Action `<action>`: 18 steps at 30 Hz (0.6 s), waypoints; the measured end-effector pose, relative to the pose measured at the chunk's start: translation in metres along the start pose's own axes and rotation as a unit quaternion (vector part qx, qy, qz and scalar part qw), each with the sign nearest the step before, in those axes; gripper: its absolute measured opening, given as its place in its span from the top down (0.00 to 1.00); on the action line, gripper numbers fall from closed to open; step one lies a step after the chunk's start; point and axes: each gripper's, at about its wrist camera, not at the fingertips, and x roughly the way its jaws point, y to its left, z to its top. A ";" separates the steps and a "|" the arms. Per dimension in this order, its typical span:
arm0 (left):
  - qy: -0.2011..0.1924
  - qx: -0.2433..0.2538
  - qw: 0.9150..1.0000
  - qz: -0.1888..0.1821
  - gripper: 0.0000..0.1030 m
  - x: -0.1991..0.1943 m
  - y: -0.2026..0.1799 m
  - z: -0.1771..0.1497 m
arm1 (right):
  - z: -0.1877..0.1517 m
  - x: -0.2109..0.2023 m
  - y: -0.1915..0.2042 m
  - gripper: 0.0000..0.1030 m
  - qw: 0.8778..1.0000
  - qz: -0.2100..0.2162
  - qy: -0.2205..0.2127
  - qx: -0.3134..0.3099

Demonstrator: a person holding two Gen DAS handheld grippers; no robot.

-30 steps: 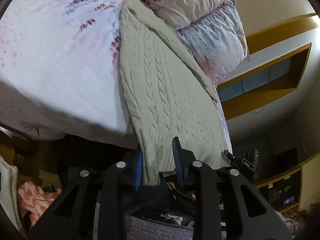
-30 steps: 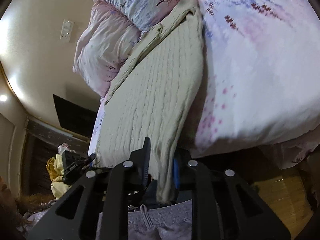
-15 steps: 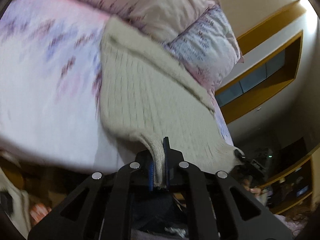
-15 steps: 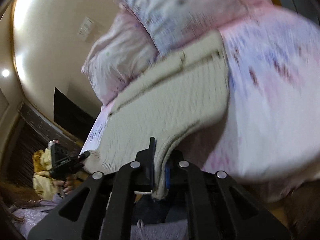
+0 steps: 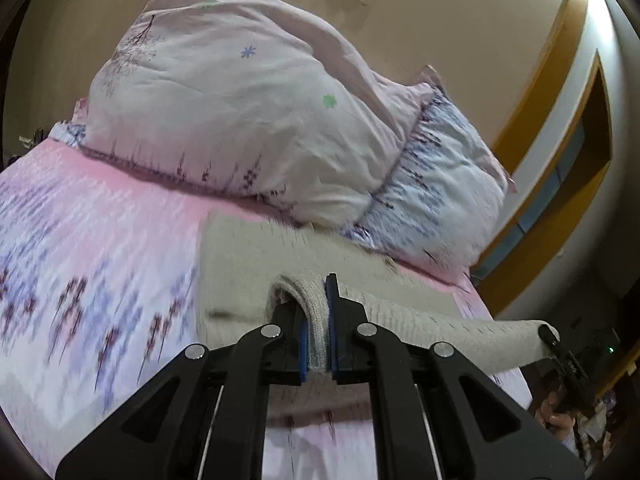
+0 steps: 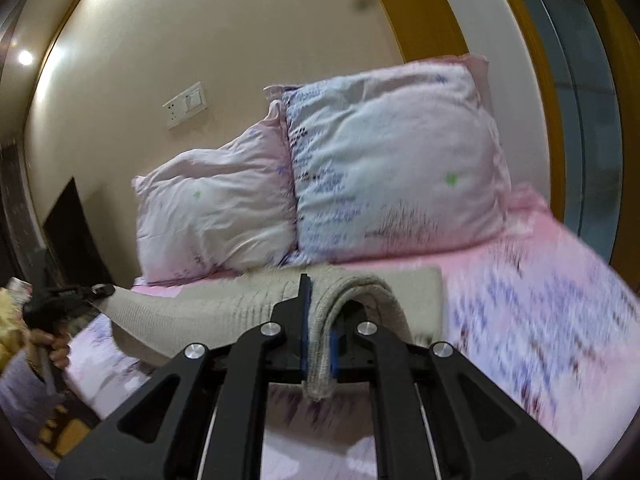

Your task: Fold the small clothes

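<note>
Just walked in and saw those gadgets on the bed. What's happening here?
A person is folding a beige knitted sweater on a bed with a pink floral sheet. The left gripper and the right gripper are each shut on a corner of the sweater's hem, holding that edge above the rest of the garment, towards the two pillows. The fold is not laid down yet.

2 pillows (image 5: 240,120) (image 6: 392,168), 1 knit sweater (image 5: 236,264), 2 grippers (image 5: 318,332) (image 6: 318,340), 1 bed (image 5: 80,280).
</note>
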 end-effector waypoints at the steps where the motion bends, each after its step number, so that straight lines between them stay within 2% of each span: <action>1: 0.001 -0.002 1.000 0.003 0.94 0.008 0.000 0.005 | 0.003 0.010 -0.001 0.93 1.000 -0.010 -0.004 -0.009; 10: 0.002 0.002 1.000 0.030 0.94 0.073 0.000 0.034 | 0.015 0.069 -0.016 0.93 0.999 -0.050 -0.005 -0.015; 18: -0.008 -0.017 0.999 0.041 0.94 0.103 0.009 0.045 | 0.021 0.100 -0.019 0.93 0.998 -0.065 -0.010 -0.012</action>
